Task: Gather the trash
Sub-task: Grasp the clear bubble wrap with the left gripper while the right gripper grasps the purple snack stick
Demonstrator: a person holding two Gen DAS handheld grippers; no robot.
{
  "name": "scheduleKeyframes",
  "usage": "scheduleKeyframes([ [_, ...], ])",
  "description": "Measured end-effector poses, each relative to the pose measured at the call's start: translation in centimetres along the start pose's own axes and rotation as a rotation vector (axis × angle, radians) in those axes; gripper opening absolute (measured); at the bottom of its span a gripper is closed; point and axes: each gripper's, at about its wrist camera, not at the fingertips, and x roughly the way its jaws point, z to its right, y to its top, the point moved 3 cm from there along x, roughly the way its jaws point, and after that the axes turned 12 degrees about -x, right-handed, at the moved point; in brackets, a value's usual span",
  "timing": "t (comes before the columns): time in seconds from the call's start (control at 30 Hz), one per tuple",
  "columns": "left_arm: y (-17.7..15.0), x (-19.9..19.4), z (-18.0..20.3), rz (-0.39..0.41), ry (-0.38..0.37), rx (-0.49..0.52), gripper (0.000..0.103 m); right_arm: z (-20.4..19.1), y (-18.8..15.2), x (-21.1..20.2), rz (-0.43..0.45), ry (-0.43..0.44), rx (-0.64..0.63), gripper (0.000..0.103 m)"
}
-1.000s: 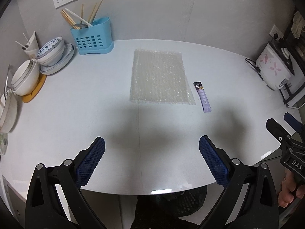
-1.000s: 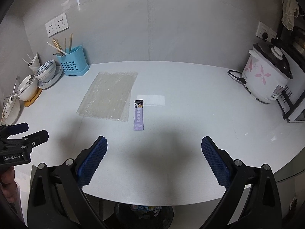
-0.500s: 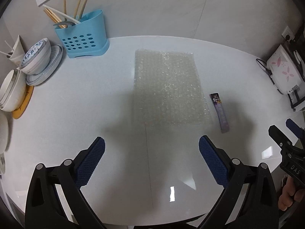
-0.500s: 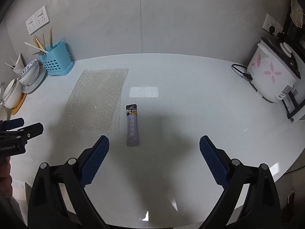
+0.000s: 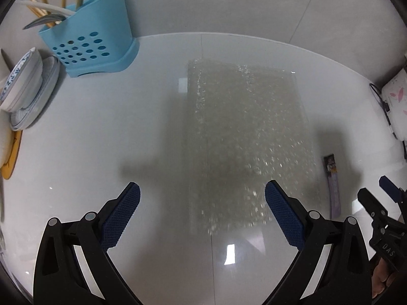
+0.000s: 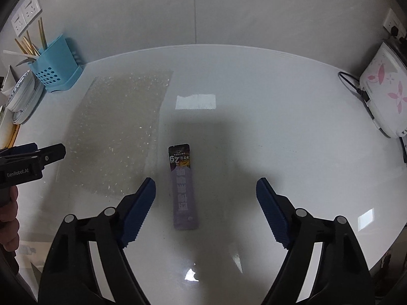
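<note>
A clear sheet of bubble wrap (image 5: pixel 246 137) lies flat on the white table (image 5: pixel 101 132). My left gripper (image 5: pixel 202 185) hangs open just above the sheet's near end, pads apart from it. To the right of the sheet lies a purple sachet (image 5: pixel 333 185). In the right wrist view the sachet (image 6: pixel 184 188) lies lengthwise between the jaws of my right gripper (image 6: pixel 205 181), nearer the left finger. Those jaws are closing, and the pads do not touch it. The bubble wrap (image 6: pixel 119 132) and the left gripper (image 6: pixel 38 155) appear at the left of that view.
A blue cutlery holder (image 5: pixel 94 35) with chopsticks and stacked bowls and plates (image 5: pixel 23 86) stand at the back left. A white rice cooker (image 6: pixel 384 94) with a black cable (image 6: pixel 351 84) sits at the right. Wall sockets (image 6: pixel 25 12) are on the back wall.
Both grippers have come forward and down over the table. The bubble wrap and the sachet now lie close under them. The right jaws have narrowed a little.
</note>
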Motion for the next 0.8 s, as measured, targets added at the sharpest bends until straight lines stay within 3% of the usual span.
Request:
scheduleKeyframes([
  [0.23,2.1,3.5,0.5,-0.045,0.023,0.002,0.096,-0.6,0.7,3.8,-0.080,0.020,0.000,0.066],
  [0.63,2.7,6.1,1.8,-0.098,0.028,0.036,0.095,-1.5,0.5,5.5,-0.154,0.036,0.022,0.038],
  [0.7,2.7,6.0,2.0,-0.110,0.036,0.048,0.085,-1.8,0.5,5.4,-0.155,0.035,0.017,0.023],
  [0.73,2.6,5.8,2.2,-0.115,0.038,0.061,0.081,-2.0,0.6,5.4,-0.157,0.037,0.017,0.020],
  [0.8,2.4,5.4,3.1,-0.124,0.038,0.101,0.062,-2.1,0.6,5.5,-0.159,0.034,0.030,0.018],
])
